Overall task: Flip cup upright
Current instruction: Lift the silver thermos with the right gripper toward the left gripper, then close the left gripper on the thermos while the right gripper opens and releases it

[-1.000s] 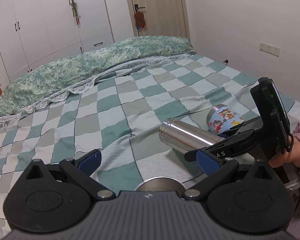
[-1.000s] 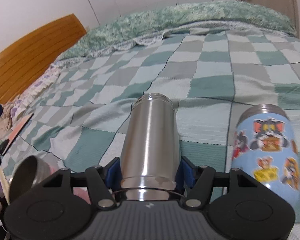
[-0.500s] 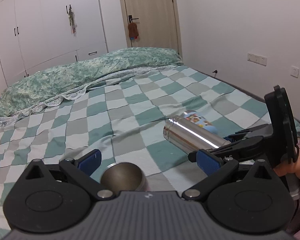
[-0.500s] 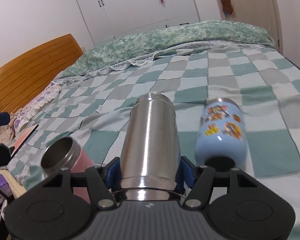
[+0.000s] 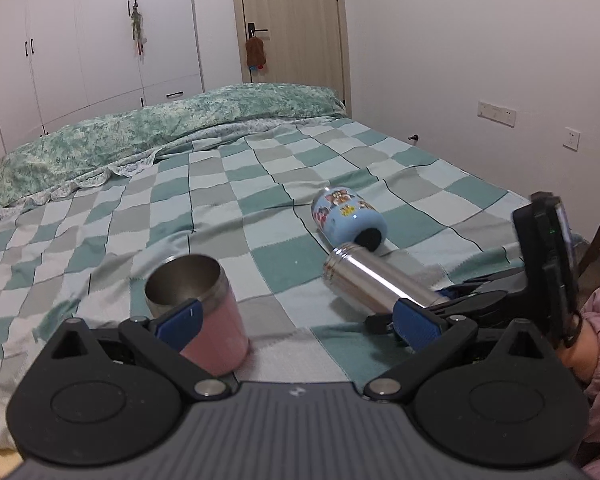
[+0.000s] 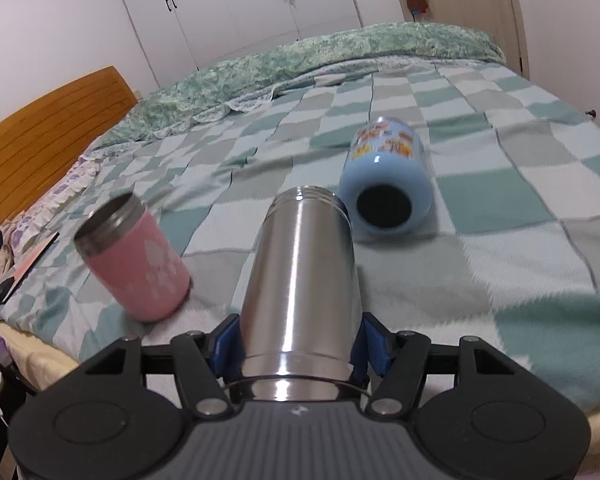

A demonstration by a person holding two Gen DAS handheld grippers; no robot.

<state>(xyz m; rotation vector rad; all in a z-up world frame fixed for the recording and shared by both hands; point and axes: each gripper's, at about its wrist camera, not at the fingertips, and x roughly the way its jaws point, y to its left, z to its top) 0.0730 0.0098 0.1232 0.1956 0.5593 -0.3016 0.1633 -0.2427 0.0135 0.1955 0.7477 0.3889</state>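
A steel cup [image 6: 300, 288] lies along my right gripper [image 6: 298, 350], which is shut on its base; its mouth points away and it hangs just above the bed. It shows in the left wrist view [image 5: 376, 284] too. A pink cup [image 5: 204, 312] stands upright on the checked blanket, mouth up, also in the right wrist view [image 6: 134, 258]. My left gripper [image 5: 296, 322] is open and empty; its left fingertip [image 5: 178, 320] is in front of the pink cup. A blue cartoon cup [image 5: 348, 222] lies on its side, seen in the right wrist view [image 6: 388, 192] too.
The checked blanket [image 5: 228, 200] covers the bed. A green duvet [image 5: 140, 136] is bunched at the far end. A wooden headboard [image 6: 40, 140] is at left. White wardrobes and a door stand behind. The bed's near edge is right below both grippers.
Both grippers have pulled back and up. The pink cup has come into full view, standing free of the left gripper. The steel cup has risen with the right gripper, away from the blue cup.
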